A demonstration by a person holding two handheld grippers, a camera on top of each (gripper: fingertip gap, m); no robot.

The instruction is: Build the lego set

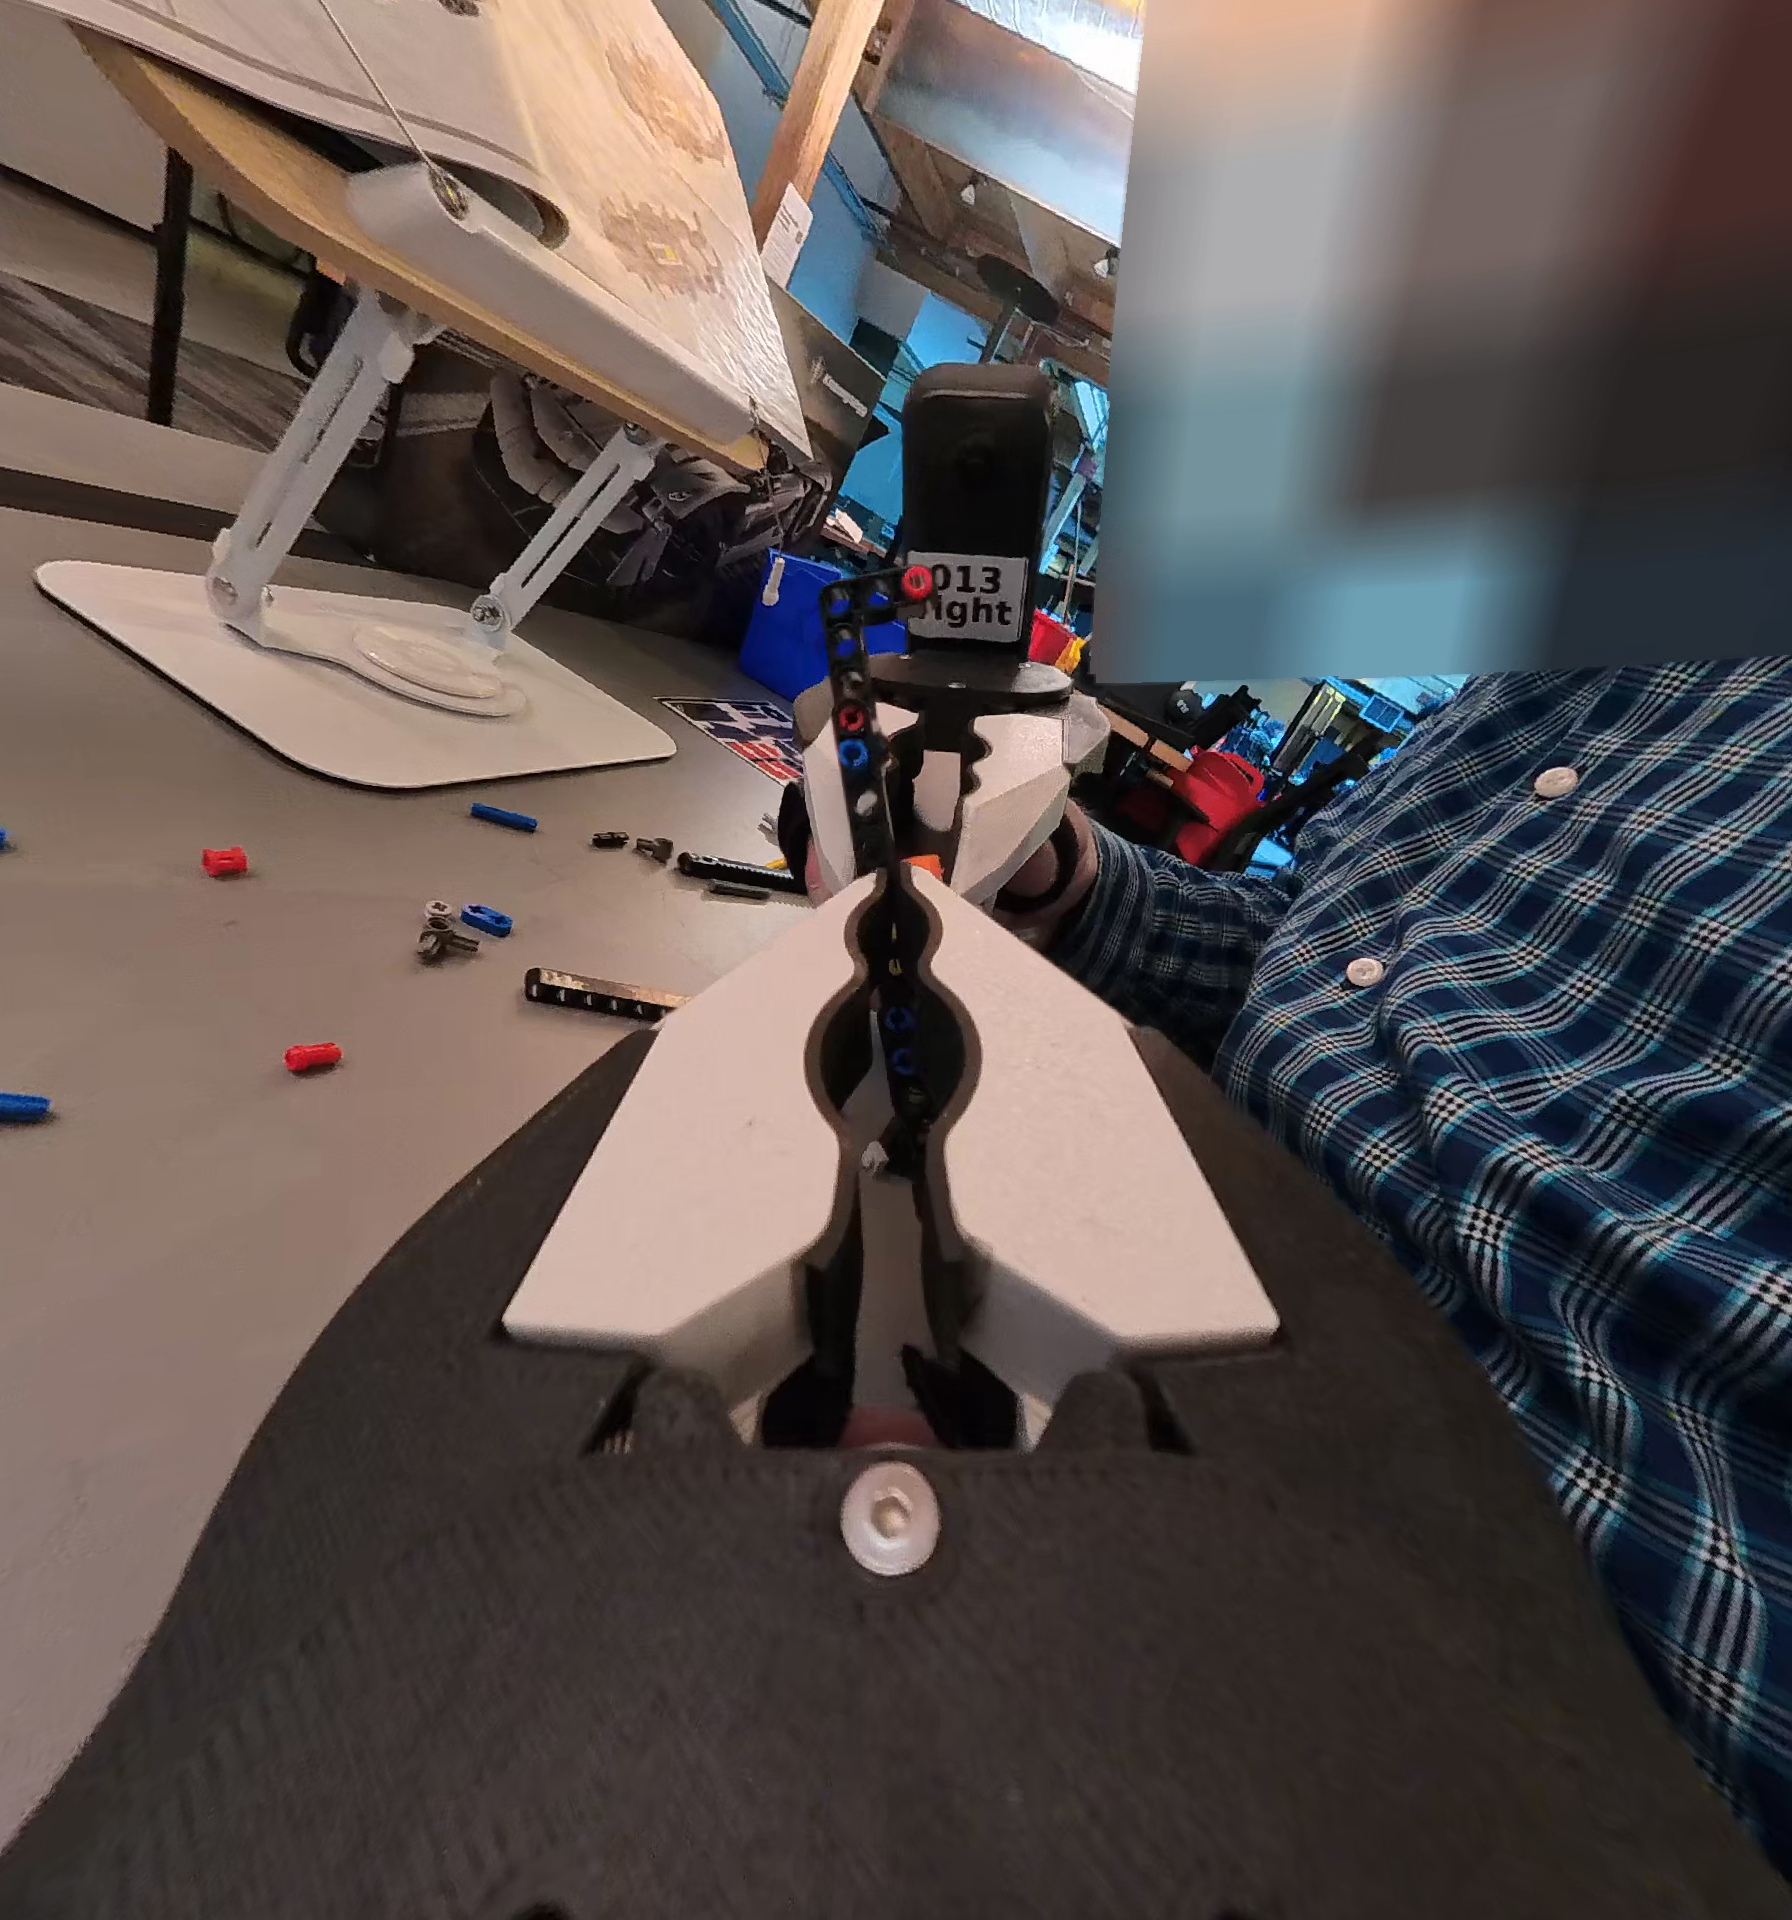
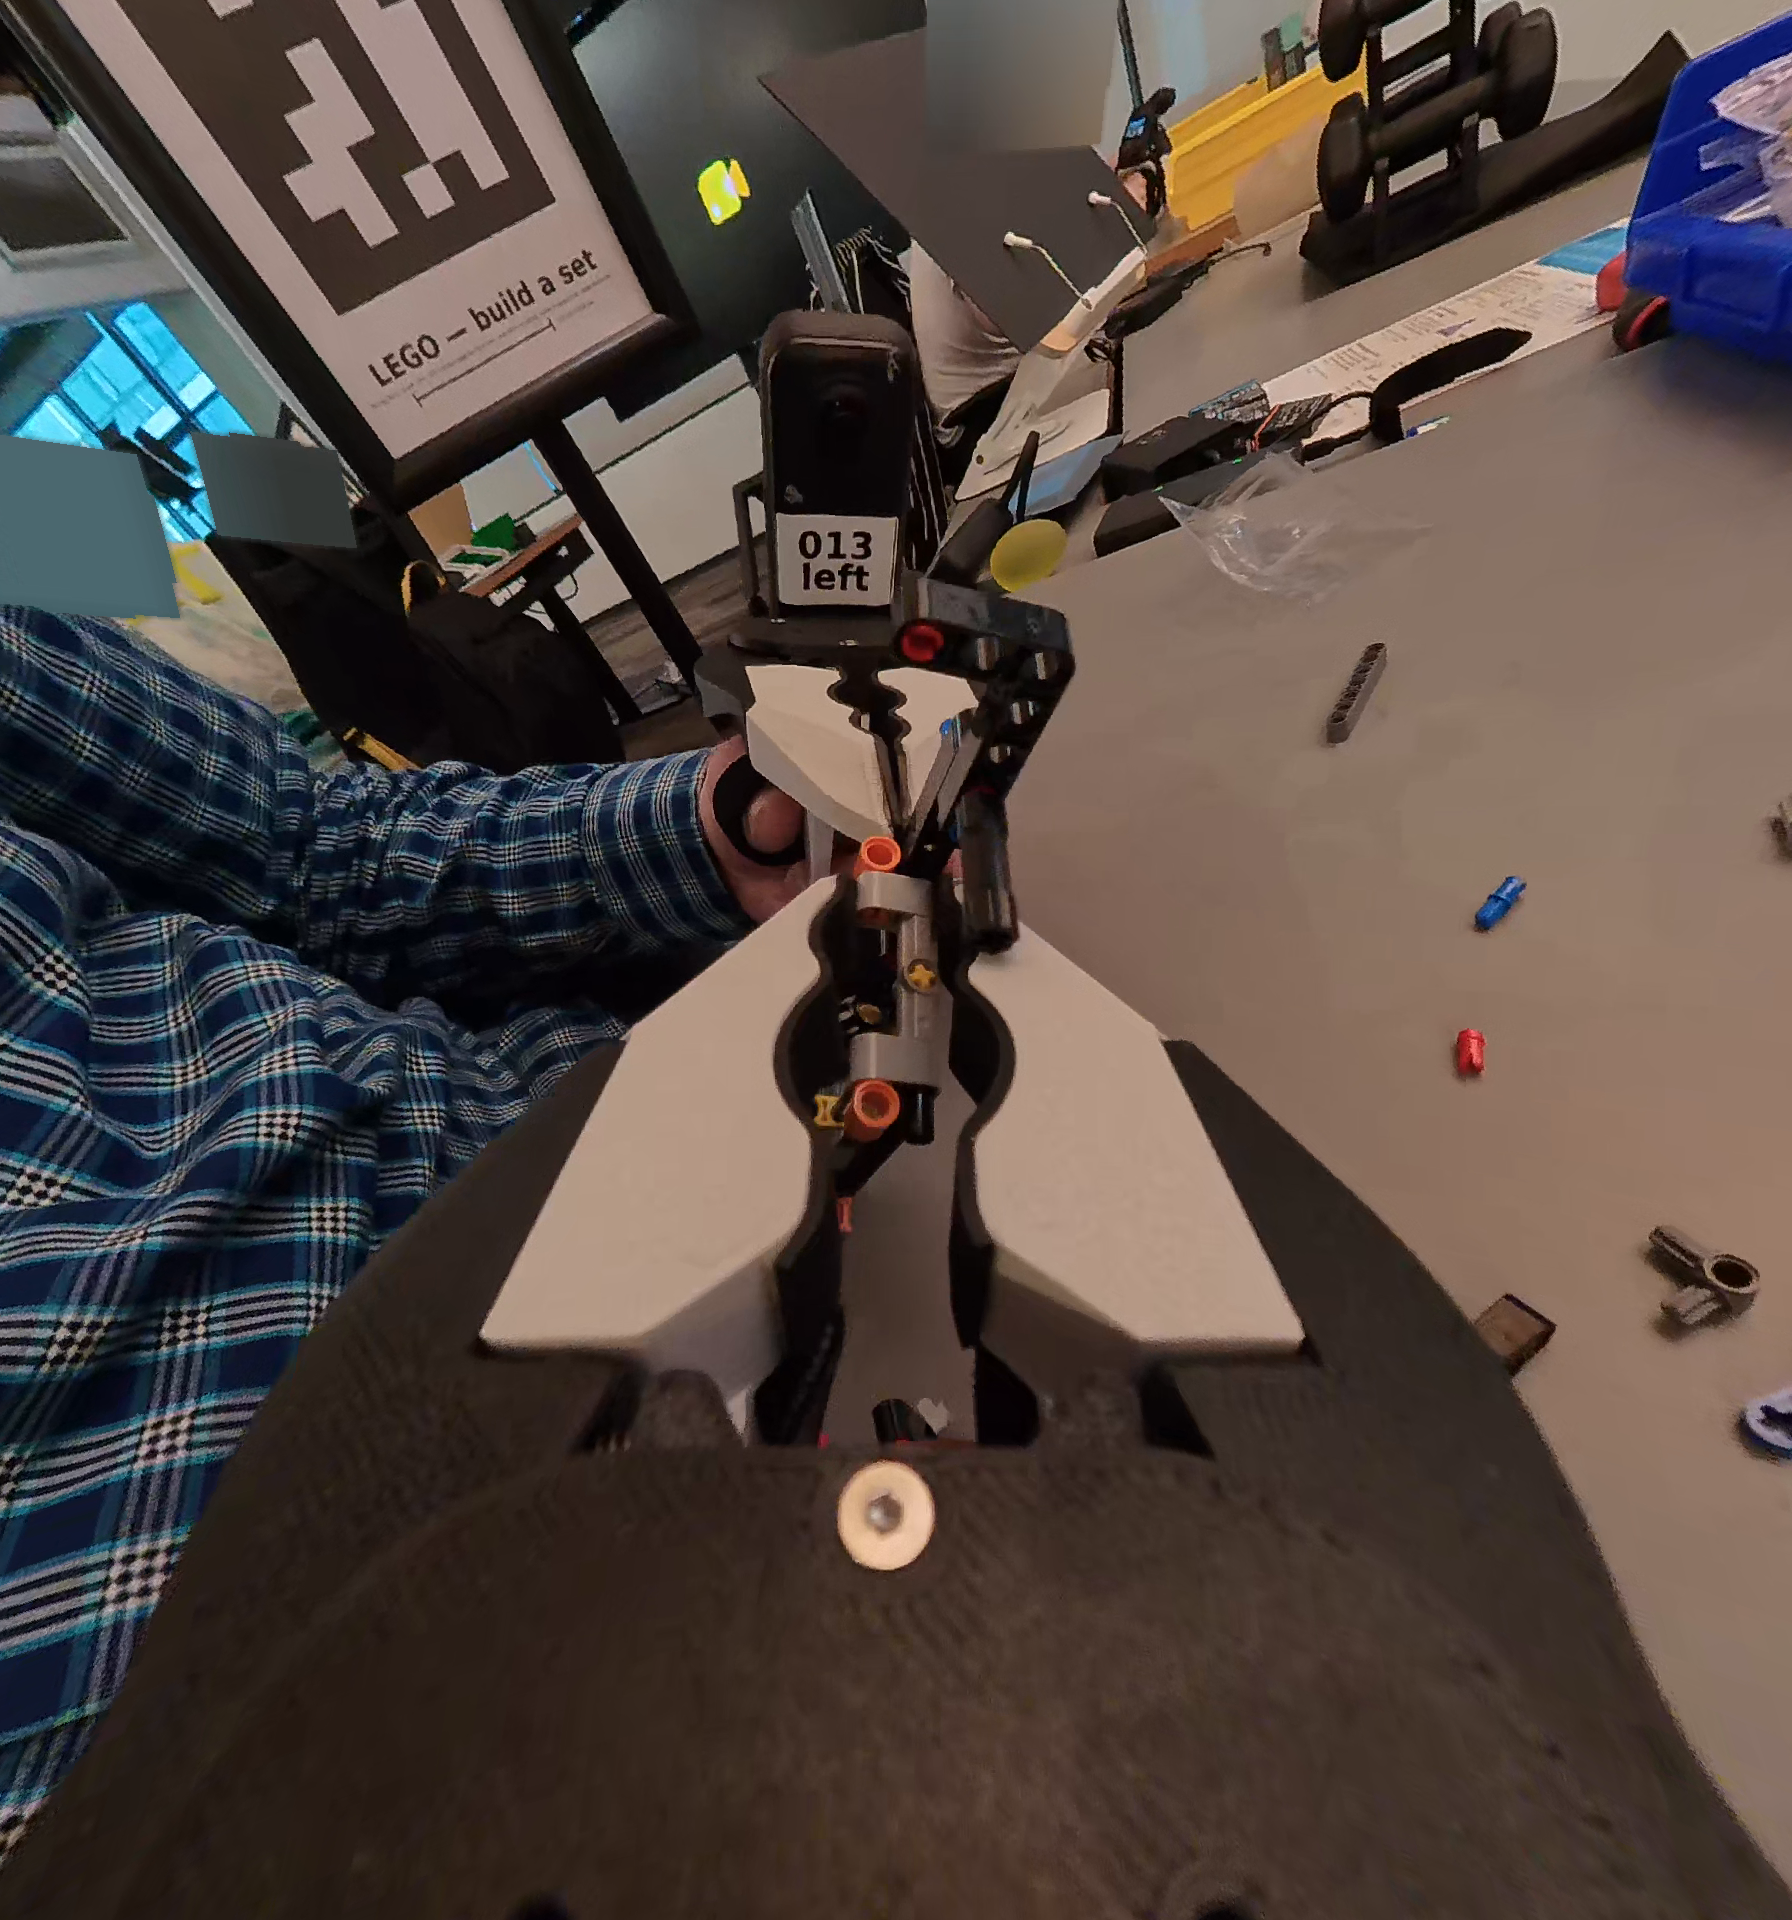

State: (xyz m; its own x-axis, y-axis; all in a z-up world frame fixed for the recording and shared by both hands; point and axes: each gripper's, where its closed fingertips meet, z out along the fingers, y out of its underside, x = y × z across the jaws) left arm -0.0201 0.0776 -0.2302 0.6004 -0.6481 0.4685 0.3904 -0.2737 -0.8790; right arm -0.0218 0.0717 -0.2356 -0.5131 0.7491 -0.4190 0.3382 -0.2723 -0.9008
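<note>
**Both grippers clamped on one lego build, held above the table**

The grey table [image 1: 144, 1195] fills the lower left of the left wrist view and the right side of the right wrist view. On it stands a white stand [image 1: 352, 665] carrying a tilted board with an open booklet [image 1: 601, 156]. A person in a plaid shirt [image 1: 1546, 1039] sits just beside the grippers.

The left gripper [image 1: 897, 935] and the right gripper [image 2: 897, 925] face each other tip to tip in the air. Between them is the build [image 1: 856, 748]: a long black holed beam with blue and red pins, bent at its top end. The left fingers are closed on the beam's lower part. The right fingers are closed on a grey piece with orange pins [image 2: 876, 1107] that belongs to the same build [image 2: 996, 717].

Loose parts lie scattered on the table: a black beam [image 1: 601, 992], blue pins [image 1: 502, 818], red pins [image 1: 312, 1058], a grey connector [image 2: 1702, 1278], a grey beam [image 2: 1354, 694].
</note>
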